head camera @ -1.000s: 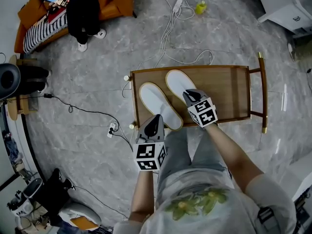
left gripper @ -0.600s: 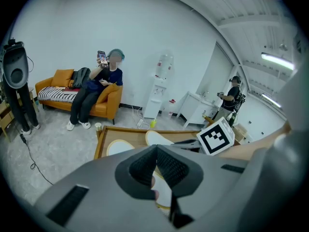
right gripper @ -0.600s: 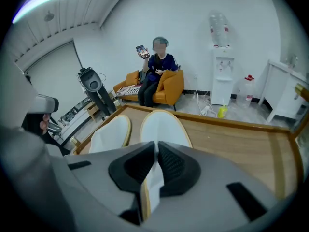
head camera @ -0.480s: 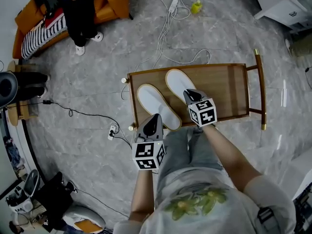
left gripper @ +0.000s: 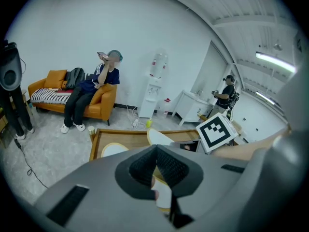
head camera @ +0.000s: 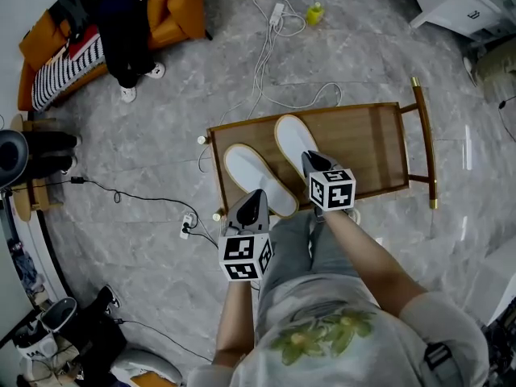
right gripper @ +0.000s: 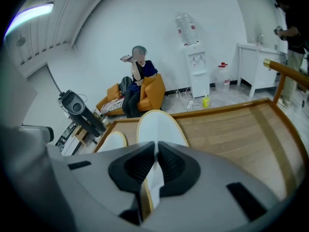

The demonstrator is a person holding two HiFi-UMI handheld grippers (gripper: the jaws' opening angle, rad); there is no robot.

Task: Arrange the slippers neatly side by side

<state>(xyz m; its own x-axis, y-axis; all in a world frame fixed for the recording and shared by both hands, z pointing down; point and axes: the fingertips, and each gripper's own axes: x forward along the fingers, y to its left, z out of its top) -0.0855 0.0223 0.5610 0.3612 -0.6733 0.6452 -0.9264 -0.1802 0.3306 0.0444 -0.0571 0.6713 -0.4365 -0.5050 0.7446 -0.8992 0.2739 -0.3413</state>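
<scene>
Two white slippers with tan soles lie on a low wooden table [head camera: 371, 147]. The left slipper [head camera: 254, 176] slants toward the table's near edge. The right slipper [head camera: 292, 139] lies beside it, its toe farther back. My left gripper [head camera: 253, 204] is at the left slipper's heel, jaws shut on its white edge [left gripper: 161, 195]. My right gripper [head camera: 313, 164] is shut on the right slipper's heel, whose white fabric and tan rim show between the jaws [right gripper: 154, 178]. Both toes, right [right gripper: 159, 124] and left [right gripper: 113, 141], show in the right gripper view.
The table's right half is bare wood, with a raised handle rail [head camera: 425, 139] at its end. Cables and a power strip [head camera: 270, 22] trail over the grey floor behind it, near a yellow bottle [head camera: 313, 11]. A person sits on an orange sofa [head camera: 121, 22] at far left.
The head view has drifted a little. Both grippers stay at the slippers' heels, and the slippers have hardly shifted on the table.
</scene>
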